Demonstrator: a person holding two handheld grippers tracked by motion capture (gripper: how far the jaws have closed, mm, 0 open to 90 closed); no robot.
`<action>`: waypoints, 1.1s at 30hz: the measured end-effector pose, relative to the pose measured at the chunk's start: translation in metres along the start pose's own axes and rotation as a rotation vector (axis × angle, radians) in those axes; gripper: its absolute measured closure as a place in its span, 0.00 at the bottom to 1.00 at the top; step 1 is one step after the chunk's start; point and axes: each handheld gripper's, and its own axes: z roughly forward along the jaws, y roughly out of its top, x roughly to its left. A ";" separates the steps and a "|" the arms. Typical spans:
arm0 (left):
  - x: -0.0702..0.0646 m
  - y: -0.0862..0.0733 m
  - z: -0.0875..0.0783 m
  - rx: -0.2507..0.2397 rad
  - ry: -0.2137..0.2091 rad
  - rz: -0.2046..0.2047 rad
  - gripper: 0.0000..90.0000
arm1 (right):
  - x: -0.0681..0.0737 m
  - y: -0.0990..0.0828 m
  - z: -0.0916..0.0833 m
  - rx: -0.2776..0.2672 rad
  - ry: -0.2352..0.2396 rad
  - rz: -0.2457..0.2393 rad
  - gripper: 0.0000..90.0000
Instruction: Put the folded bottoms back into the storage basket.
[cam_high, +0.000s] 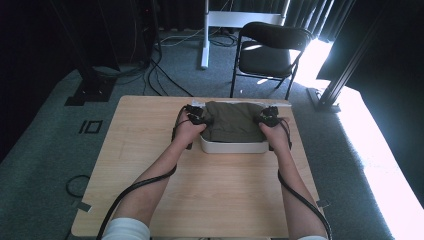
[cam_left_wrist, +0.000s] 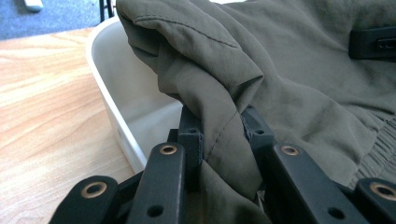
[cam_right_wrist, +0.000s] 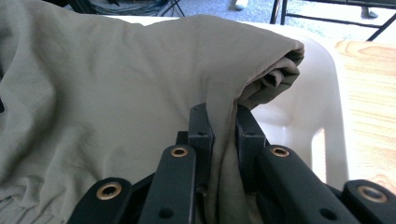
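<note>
An olive-green garment (cam_high: 234, 120) lies bunched in a white tub (cam_high: 233, 146) standing on the wooden worktop (cam_high: 210, 195), toward the twelve o'clock edge in the high view. The left tongs (cam_high: 200, 120) sit at the nine o'clock side of the tub and the right tongs (cam_high: 265, 120) at the three o'clock side, each held in one of the person's hands. In the left gripper view the left tongs (cam_left_wrist: 219, 128) are closed on a fold of the cloth (cam_left_wrist: 299, 79) near a stitched seam, with the tub wall (cam_left_wrist: 126, 93) just beside. In the right gripper view the right tongs (cam_right_wrist: 220, 122) likewise pinch a gathered fold of the cloth (cam_right_wrist: 107, 88), close to the tub rim (cam_right_wrist: 327, 79). Assessment: the fabric appears thin, soft and light, without stiffness; it will sag and drape between the two holds and may drag on the tub rim. Single folds could slip from the tongs, so seams, hems or the gathered waistband offer the firmer hold. A black folding chair (cam_high: 267, 50) stands on the carpet beyond the worktop at twelve o'clock.
</note>
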 end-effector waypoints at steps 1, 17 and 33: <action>0.000 0.000 0.001 0.005 0.003 -0.003 0.85 | 0.000 -0.001 0.003 0.011 -0.002 0.003 0.90; -0.009 0.009 0.016 0.144 0.092 0.072 0.84 | 0.003 -0.003 0.022 0.100 -0.064 -0.011 0.89; -0.015 0.008 0.014 0.128 0.098 0.078 0.68 | -0.003 -0.008 0.019 0.065 -0.065 0.014 0.65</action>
